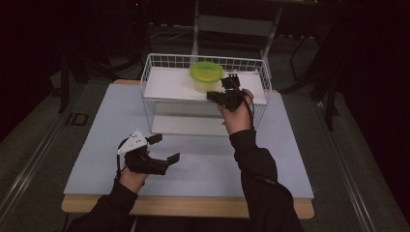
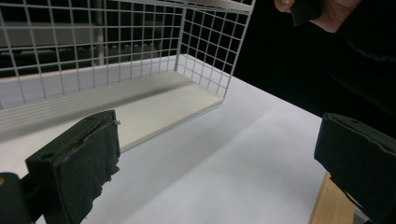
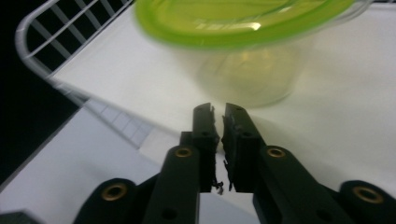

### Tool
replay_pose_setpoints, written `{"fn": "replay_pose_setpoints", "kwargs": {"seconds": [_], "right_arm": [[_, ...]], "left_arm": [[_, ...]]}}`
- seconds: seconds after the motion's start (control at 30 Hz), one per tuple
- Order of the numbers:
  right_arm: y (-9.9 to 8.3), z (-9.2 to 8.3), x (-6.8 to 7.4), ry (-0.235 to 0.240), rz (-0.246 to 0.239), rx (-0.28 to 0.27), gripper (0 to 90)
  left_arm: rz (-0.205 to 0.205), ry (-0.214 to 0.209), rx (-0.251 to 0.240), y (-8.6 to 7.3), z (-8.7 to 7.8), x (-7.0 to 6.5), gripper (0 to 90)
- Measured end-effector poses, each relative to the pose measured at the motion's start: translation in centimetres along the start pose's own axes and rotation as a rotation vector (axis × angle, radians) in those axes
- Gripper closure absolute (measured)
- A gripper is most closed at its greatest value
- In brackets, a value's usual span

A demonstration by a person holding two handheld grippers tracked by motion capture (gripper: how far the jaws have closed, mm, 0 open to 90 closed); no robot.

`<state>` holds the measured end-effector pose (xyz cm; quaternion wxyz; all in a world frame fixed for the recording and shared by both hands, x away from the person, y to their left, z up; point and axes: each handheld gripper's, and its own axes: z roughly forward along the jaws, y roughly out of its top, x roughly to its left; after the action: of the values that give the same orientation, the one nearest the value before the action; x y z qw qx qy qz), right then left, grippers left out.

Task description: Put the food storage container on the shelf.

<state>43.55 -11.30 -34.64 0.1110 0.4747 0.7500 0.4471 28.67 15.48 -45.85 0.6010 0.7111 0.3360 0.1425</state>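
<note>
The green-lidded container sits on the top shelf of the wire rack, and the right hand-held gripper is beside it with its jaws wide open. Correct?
Not quite. The green-lidded container is on the top shelf of the wire rack, and the right hand-held gripper is just short of it, but its jaws are shut, nearly touching, with nothing between them. The right gripper view shows this.

Green-lidded tub (image 1: 206,76) on wire rack (image 1: 159,87), right tongs (image 1: 233,79) apparently beside it
</note>
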Motion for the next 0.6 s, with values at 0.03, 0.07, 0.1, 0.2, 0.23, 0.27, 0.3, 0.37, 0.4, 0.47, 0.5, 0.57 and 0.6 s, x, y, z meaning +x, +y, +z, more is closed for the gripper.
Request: {"fn": "replay_pose_setpoints", "kwargs": {"seconds": [0.03, 0.07, 0.1, 0.2, 0.23, 0.27, 0.3, 0.37, 0.4, 0.47, 0.5, 0.57, 0.6], "right_arm": [[-0.3, -0.3, 0.2, -0.004, -0.018, -0.004, 79.6], [-0.3, -0.3, 0.2, -0.004, -0.018, -0.004, 79.6], [-0.9, -0.9, 0.8, 0.008, -0.046, -0.004, 74.7], [-1.4, -1.2, 1.1, 0.02, -0.066, -0.003, 69.8], [-1.8, -1.4, 1.3, 0.025, -0.073, -0.006, 66.5], [-2.5, -1.7, 1.7, 0.038, -0.103, -0.004, 58.1], [-2.8, -1.9, 1.9, 0.039, -0.111, -0.008, 54.7], [-3.7, -2.4, 2.3, 0.064, -0.131, -0.022, 46.1], [-4.0, -2.5, 2.4, 0.066, -0.14, -0.025, 43.0], [-4.4, -2.6, 2.5, 0.074, -0.149, -0.026, 40.9], [-5.2, -2.8, 2.7, 0.089, -0.171, -0.025, 33.8], [-5.9, -2.9, 2.9, 0.11, -0.197, -0.021, 29.3], [-6.3, -3.0, 2.9, 0.134, -0.21, -0.019, 26.9]], "left_arm": [[0.014, -0.006, -0.005, -0.1, 0.0, -0.1, 1.2], [0.014, -0.006, -0.005, -0.1, 0.0, -0.1, 1.2], [0.021, -0.015, 0.0, 0.0, 0.0, -0.1, 1.2], [0.019, -0.034, -0.007, 0.0, 0.0, -0.2, 1.2], [0.025, -0.032, -0.003, 0.0, 0.0, -0.2, 1.2], [0.022, -0.04, -0.01, 0.0, -0.1, -0.3, 1.2], [0.024, -0.049, -0.018, 0.1, -0.2, -0.3, 1.2], [0.021, -0.057, -0.018, 0.1, -0.3, -0.3, 1.2], [0.021, -0.057, -0.018, 0.1, -0.3, -0.3, 1.2], [0.016, -0.058, -0.016, 0.1, -0.3, -0.3, 1.2], [0.012, -0.064, -0.017, 0.1, -0.4, -0.3, 1.2], [0.023, -0.065, -0.008, 0.1, -0.3, -0.4, 1.2], [0.032, -0.068, -0.005, 0.0, -0.3, -0.5, 1.2]]}}
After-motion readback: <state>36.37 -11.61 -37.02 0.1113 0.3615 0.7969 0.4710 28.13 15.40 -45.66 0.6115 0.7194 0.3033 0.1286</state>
